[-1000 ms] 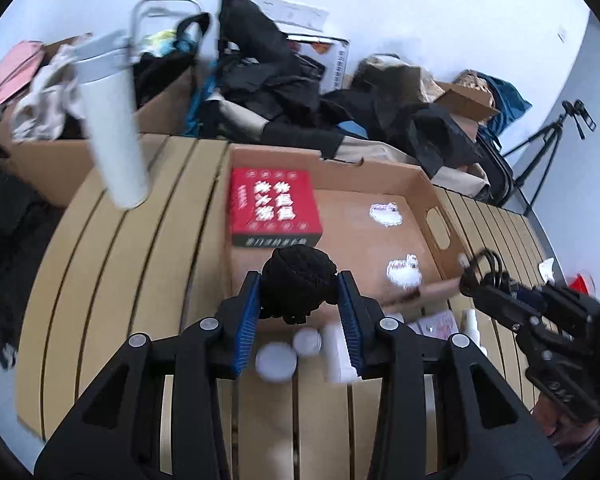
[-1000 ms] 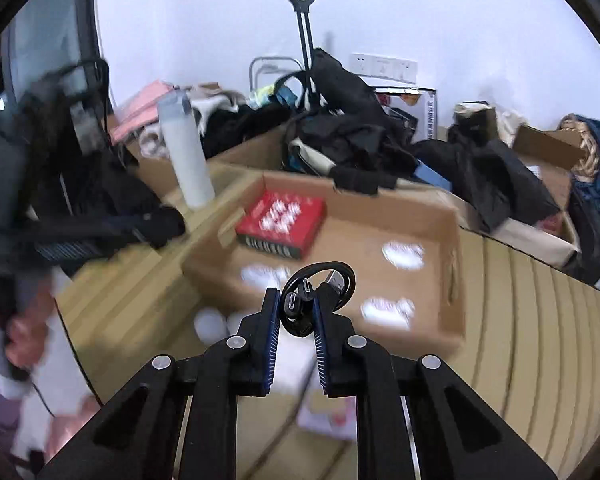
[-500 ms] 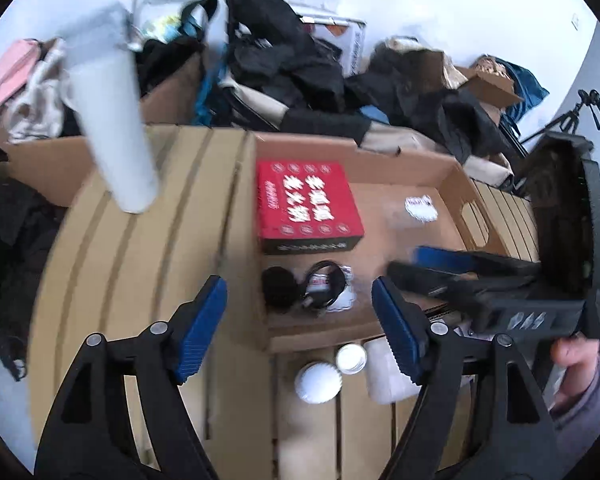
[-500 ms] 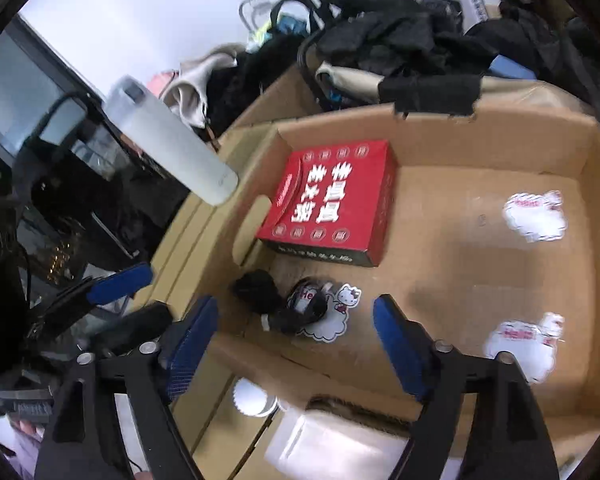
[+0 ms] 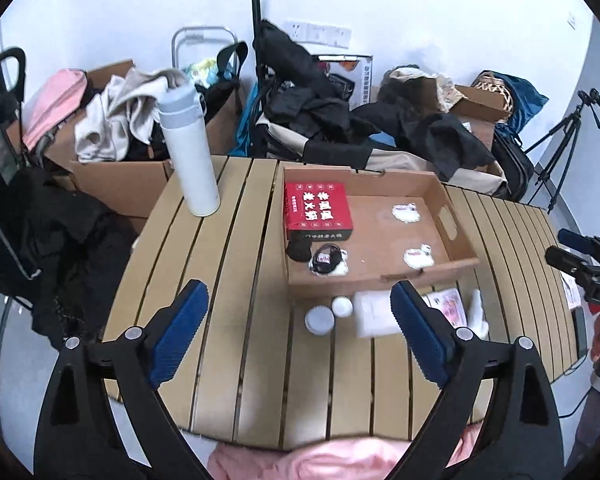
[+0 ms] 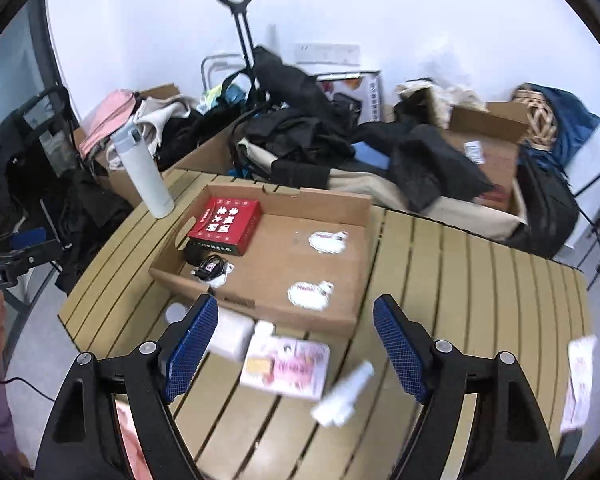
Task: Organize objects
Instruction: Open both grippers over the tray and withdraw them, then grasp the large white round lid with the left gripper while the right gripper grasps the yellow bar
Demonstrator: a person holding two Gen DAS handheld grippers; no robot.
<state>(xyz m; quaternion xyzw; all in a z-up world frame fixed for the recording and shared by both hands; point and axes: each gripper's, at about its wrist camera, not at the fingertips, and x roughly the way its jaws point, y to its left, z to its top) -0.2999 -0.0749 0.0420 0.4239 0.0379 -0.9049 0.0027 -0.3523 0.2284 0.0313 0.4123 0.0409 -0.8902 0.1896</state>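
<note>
The left gripper point(image 5: 296, 328) has just opened its jaws wide, and nothing is between them. A second ago they squeezed a black ball point(image 5: 299, 249). Now it lies in the cardboard tray point(image 5: 456, 216), at 6 o'clock from the red box point(image 5: 318, 210). The right gripper point(image 6: 294, 346) opened too, empty. Its black cable point(image 6: 210, 268) lies beside the ball. Two things are put away; the small jars point(image 5: 319, 319) and spray bottle point(image 6: 342, 398) wait outside.
</note>
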